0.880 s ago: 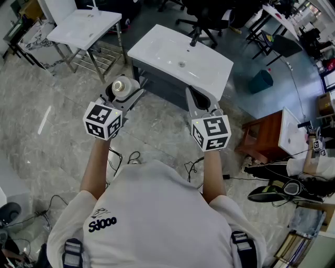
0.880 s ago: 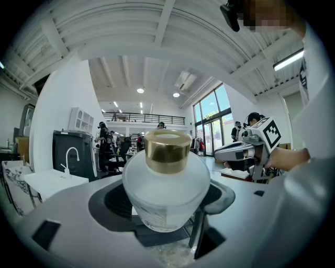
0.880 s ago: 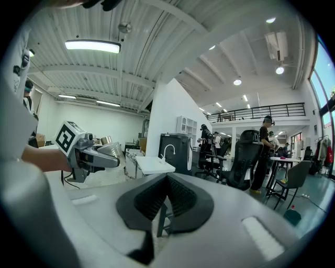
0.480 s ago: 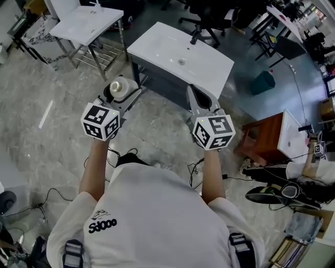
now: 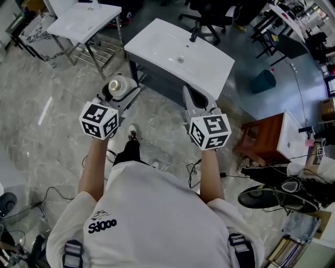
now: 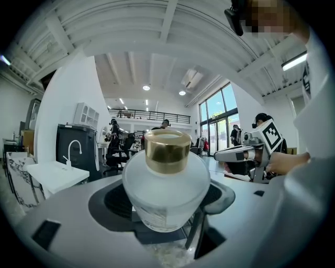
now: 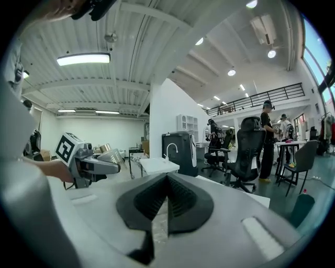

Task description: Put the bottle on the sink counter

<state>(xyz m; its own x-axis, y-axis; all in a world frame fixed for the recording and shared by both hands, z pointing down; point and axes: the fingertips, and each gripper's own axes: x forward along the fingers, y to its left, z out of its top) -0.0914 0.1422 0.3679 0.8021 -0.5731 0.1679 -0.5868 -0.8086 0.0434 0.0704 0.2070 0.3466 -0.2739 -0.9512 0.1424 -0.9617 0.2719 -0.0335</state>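
A frosted white bottle with a gold cap sits upright between the jaws of my left gripper, which is shut on its round body. It hangs over the floor, short of the near left corner of the white sink counter, a basin top with a black tap on a grey cabinet. My right gripper is held level beside it at the counter's front edge. Its jaws are shut with nothing between them.
A second white basin on a metal frame stands at the back left. A wooden stool, cables and clutter lie to the right. Office chairs stand behind the counter. My shoe shows on the marble floor.
I have stepped towards the counter; my foot now shows below the grippers. Both grippers have shifted slightly left and nearer the counter, and the bottle stays in the left one.
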